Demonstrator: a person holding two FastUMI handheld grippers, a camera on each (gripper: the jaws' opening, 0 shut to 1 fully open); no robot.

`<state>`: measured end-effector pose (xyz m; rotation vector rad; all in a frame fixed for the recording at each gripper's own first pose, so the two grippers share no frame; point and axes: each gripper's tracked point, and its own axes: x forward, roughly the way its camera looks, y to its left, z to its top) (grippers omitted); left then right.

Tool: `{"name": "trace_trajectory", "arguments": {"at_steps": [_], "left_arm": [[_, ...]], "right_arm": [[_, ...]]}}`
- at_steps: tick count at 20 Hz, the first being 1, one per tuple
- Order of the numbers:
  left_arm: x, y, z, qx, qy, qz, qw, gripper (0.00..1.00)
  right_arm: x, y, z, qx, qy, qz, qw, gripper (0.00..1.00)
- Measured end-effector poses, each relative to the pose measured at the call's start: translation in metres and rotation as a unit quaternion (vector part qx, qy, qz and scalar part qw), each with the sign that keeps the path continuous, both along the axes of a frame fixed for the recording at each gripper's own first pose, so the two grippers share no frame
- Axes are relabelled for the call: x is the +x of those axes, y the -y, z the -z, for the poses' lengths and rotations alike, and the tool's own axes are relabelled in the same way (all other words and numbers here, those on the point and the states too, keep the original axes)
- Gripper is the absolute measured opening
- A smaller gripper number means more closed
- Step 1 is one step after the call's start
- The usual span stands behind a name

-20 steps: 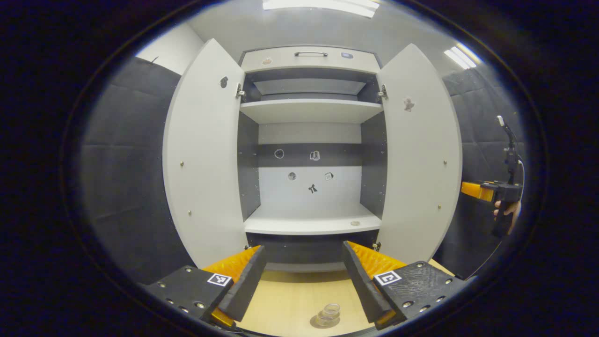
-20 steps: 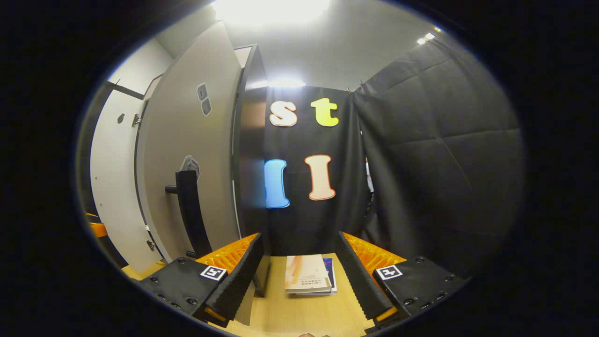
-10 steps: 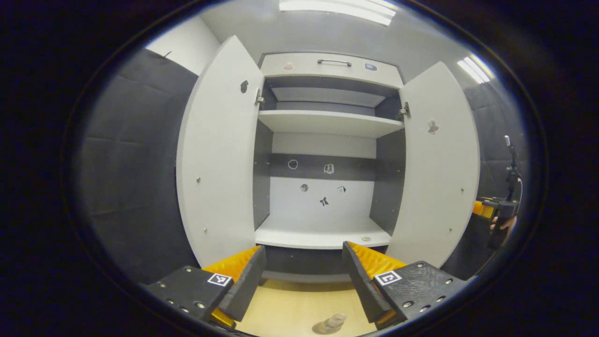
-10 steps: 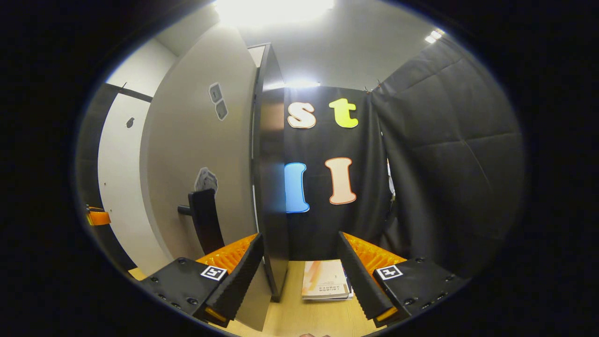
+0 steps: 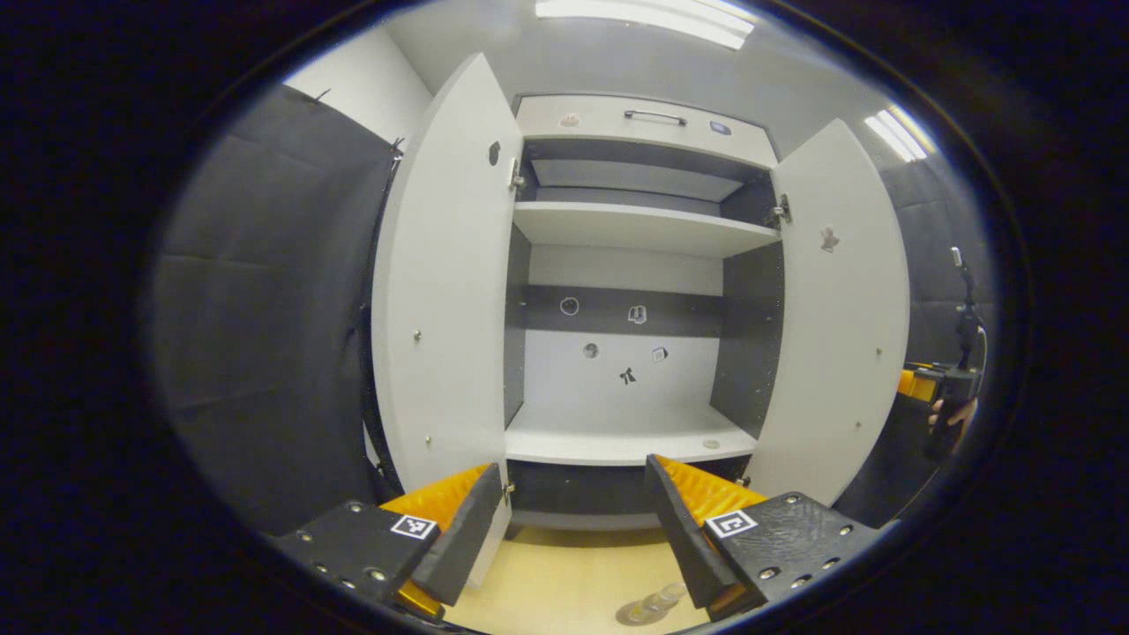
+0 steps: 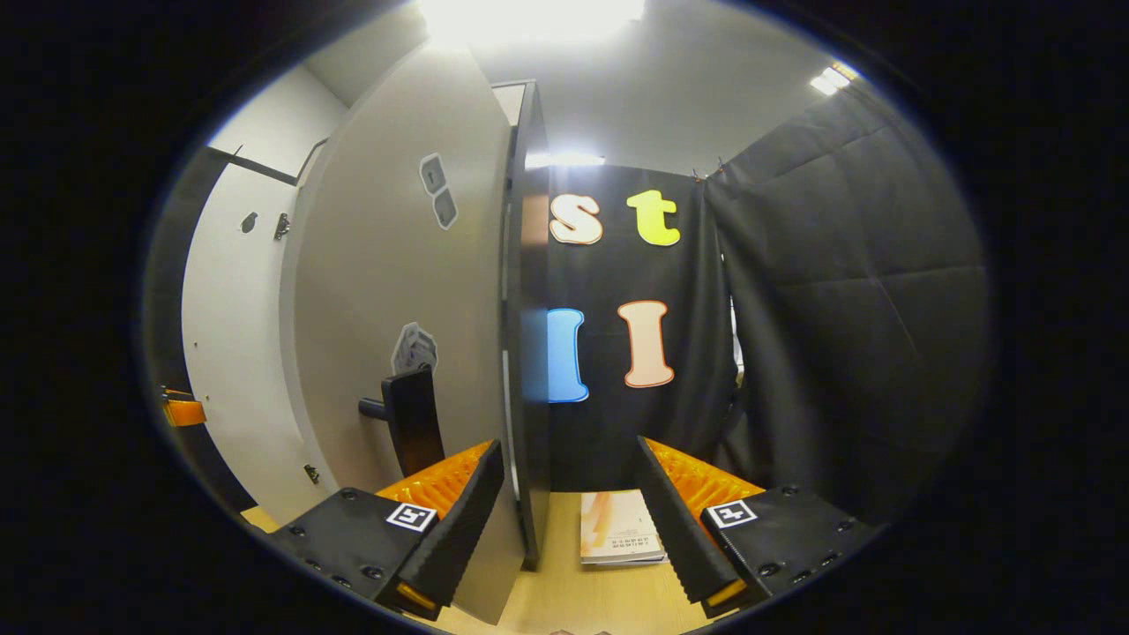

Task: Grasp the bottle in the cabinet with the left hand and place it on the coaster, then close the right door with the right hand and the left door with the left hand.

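- Right now my left gripper (image 5: 564,520) has its jaws spread wide with nothing between them; it hangs in front of the cabinet (image 5: 631,132), pointing into the open middle.
- Both doors stand open in the left gripper view: the left door (image 5: 445,282) swung out on one side, the right door (image 5: 842,317) on the other, with bare shelves (image 5: 635,225) between them.
- Down at the bottom edge of that view I see the bottle (image 5: 657,602), clear, sitting on the coaster (image 5: 628,615) on the wooden table (image 5: 564,586), just in front of and below my left fingers. It touches neither finger.
- Far off at the right edge I can make out the other gripper and the hand (image 5: 957,414) holding it, just beyond the right door's outer side.
- My right gripper (image 6: 564,520) is also released, jaws wide apart. The free edge of the right door (image 6: 520,335) stands between its fingers, nearer the left one; I cannot tell whether that finger touches the panel.
- On the door's outer face, in the right gripper view, the dark handle (image 6: 410,419) sits just above my left finger.
- A book (image 6: 617,538) lies flat on the table past the door edge, between the fingers.
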<state>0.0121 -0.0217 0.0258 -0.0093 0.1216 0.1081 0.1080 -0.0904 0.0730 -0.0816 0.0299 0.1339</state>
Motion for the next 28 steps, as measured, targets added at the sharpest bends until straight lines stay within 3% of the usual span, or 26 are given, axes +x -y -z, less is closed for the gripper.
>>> {"name": "trace_trajectory", "arguments": {"at_steps": [12,13,15,16,20,21,22,23,24,27,28], "left_arm": [[-0.043,-0.061,0.008,-0.004,-0.002,-0.041,0.999,0.94],[-0.046,-0.067,0.007,-0.007,0.0,-0.045,0.999,1.0],[-0.05,-0.081,0.007,-0.01,0.005,-0.058,0.998,1.0],[-0.053,-0.088,0.006,-0.01,0.008,-0.064,0.998,0.94],[-0.071,-0.12,0.013,-0.01,0.007,-0.088,0.996,1.0],[-0.074,-0.128,0.017,-0.01,0.006,-0.094,0.996,0.94],[-0.077,-0.138,0.02,-0.011,0.003,-0.101,0.995,0.94],[-0.079,-0.148,0.024,-0.012,0.001,-0.106,0.994,0.94],[-0.08,-0.159,0.024,-0.012,-0.001,-0.111,0.994,0.94],[-0.076,-0.191,0.027,-0.01,-0.002,-0.125,0.992,0.94],[-0.073,-0.2,0.027,-0.015,-0.002,-0.124,0.992,0.94]], "right_arm": [[0.003,-0.083,0.009,-0.005,-0.005,-0.037,0.999,0.96],[0.005,-0.092,0.01,-0.003,-0.009,-0.042,0.999,0.95],[0.005,-0.112,0.012,-0.005,-0.012,-0.051,0.999,0.95],[0.009,-0.12,0.014,-0.011,-0.012,-0.053,0.998,0.96],[0.007,-0.164,0.012,-0.005,-0.009,-0.095,0.995,0.92],[0.005,-0.17,0.01,-0.004,-0.002,-0.099,0.995,0.92],[0.003,-0.173,0.009,-0.006,0.003,-0.098,0.995,0.96],[0.001,-0.175,0.011,-0.01,0.004,-0.098,0.995,0.92],[0.001,-0.177,0.014,-0.013,0.003,-0.097,0.995,0.95],[-0.002,-0.179,0.024,-0.015,-0.008,-0.089,0.996,0.92],[-0.004,-0.179,0.026,-0.012,-0.012,-0.086,0.996,0.96]]}}
